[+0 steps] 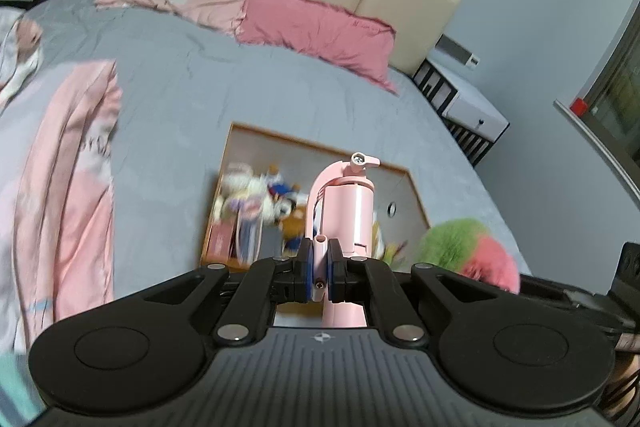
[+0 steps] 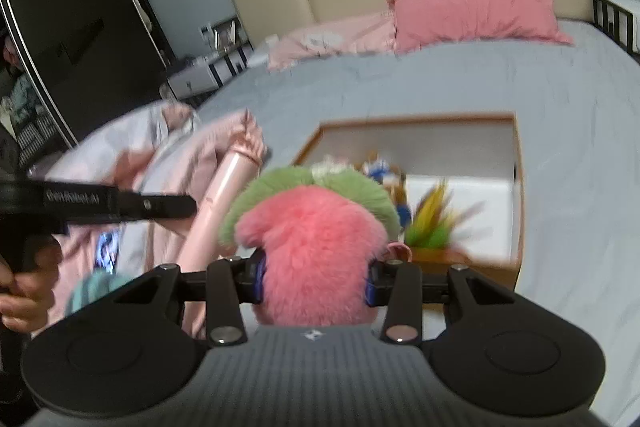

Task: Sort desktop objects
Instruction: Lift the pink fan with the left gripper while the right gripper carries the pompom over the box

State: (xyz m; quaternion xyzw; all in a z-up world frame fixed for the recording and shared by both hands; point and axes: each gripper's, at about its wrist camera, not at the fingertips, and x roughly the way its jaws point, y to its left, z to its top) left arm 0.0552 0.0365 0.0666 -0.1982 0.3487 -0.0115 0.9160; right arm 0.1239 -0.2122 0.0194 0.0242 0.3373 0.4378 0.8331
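Both grippers carry loads above the bed [image 1: 180, 99]: left gripper [image 1: 319, 263] pinches the pink handheld fan [image 1: 348, 211] by its thin handle, right gripper [image 2: 316, 277] squeezes the pink-and-green plush ball [image 2: 316, 227], each apparently bound for the wooden box [image 2: 516, 187] near the bed's foot edge.
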